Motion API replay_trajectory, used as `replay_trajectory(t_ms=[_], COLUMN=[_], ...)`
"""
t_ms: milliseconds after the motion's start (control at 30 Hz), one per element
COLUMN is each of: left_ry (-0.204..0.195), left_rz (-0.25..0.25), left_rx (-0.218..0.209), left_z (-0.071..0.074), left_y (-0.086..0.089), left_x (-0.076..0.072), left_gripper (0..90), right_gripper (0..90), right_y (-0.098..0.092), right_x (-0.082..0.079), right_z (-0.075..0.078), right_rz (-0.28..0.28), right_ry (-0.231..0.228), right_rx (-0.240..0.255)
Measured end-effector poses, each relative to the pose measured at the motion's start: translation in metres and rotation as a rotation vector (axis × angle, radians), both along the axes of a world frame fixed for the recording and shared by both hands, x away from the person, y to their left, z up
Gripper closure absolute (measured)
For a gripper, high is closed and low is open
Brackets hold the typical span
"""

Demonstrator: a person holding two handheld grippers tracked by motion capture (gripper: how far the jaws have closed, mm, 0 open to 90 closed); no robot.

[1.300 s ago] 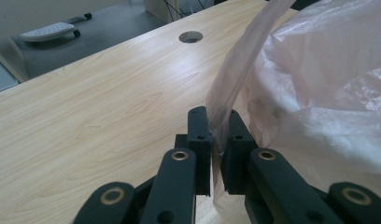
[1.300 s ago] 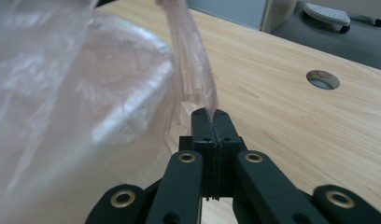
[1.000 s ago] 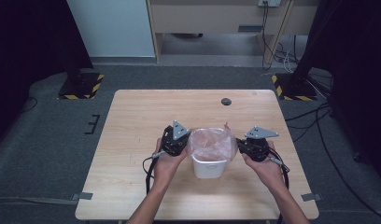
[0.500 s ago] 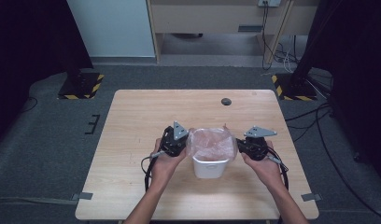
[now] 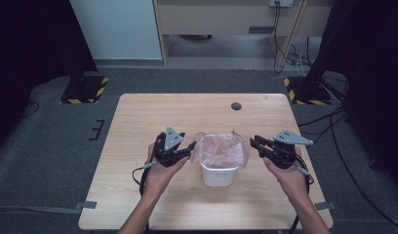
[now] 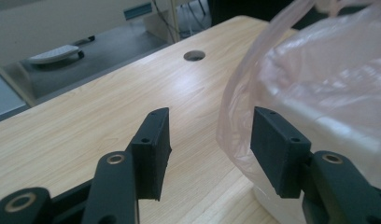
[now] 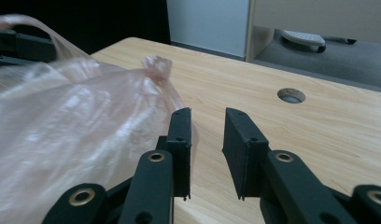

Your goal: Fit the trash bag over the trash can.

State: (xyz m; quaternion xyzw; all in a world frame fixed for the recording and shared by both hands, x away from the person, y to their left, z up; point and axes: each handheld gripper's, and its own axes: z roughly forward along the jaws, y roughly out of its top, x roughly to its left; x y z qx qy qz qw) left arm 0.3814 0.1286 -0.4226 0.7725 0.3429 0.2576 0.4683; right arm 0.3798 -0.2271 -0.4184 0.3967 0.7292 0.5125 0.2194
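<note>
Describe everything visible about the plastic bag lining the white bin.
The plastic bag is thin, translucent and pinkish, crinkled and glossy. It lines the small white bin, which stands upright near the middle of the wooden table; its edge is folded out over the rim and hangs loosely down the sides, with a twisted handle sticking up at the far corner. The left tool and right tool flank it; both have just been opening, with nothing between their jaws, one left pad close beside the film.

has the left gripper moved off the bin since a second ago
Yes. The left gripper has drawn left, away from the white bin, its jaws just opened and empty, the pink bag let go.
</note>
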Motion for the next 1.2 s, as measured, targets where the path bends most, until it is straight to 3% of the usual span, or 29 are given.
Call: replay_trajectory(t_ms=[67, 233, 467, 533, 733, 833, 900, 933, 1000, 1200], left_ry=[-0.008, -0.03, -0.058, -0.085, -0.083, -0.074, -0.057, -0.047, -0.043, -0.034], left_rz=[-0.009, -0.032, -0.068, -0.106, -0.14, -0.147, -0.157, -0.167, -0.178, -0.171], left_rx=[-0.022, -0.031, -0.082, -0.08, -0.097, -0.085, -0.076, -0.063, -0.052, -0.023], left_z=[0.002, 0.009, 0.021, 0.025, 0.03, 0.028, 0.026, 0.024, 0.023, 0.022], left_y=[0.003, 0.008, 0.01, 0.009, 0.005, -0.001, -0.006, -0.011, -0.015, -0.022], left_x=[-0.003, -0.015, -0.036, -0.042, -0.045, -0.043, -0.041, -0.041, -0.041, -0.045], left_gripper=[47.0, 52.3, 53.1, 51.4, 46.1, 46.0, 49.1, 51.6, 58.1, 80.5], right_gripper=[72.2, 70.2, 58.5, 55.8, 46.8, 42.4, 42.8, 45.7, 52.2, 80.0], right_y=[0.001, 0.004, 0.015, 0.017, 0.021, 0.024, 0.025, 0.027, 0.027, 0.023], right_x=[-0.005, -0.014, -0.026, -0.027, -0.028, -0.028, -0.027, -0.027, -0.026, -0.028], right_z=[0.004, 0.01, 0.021, 0.023, 0.025, 0.021, 0.02, 0.017, 0.014, 0.013], right_rz=[0.014, 0.046, 0.094, 0.109, 0.136, 0.151, 0.159, 0.178, 0.195, 0.242], right_ry=[-0.008, -0.023, -0.043, -0.038, -0.032, -0.012, 0.004, 0.034, 0.051, 0.077], right_rx=[0.015, 0.029, 0.062, 0.067, 0.079, 0.065, 0.06, 0.059, 0.052, 0.074])
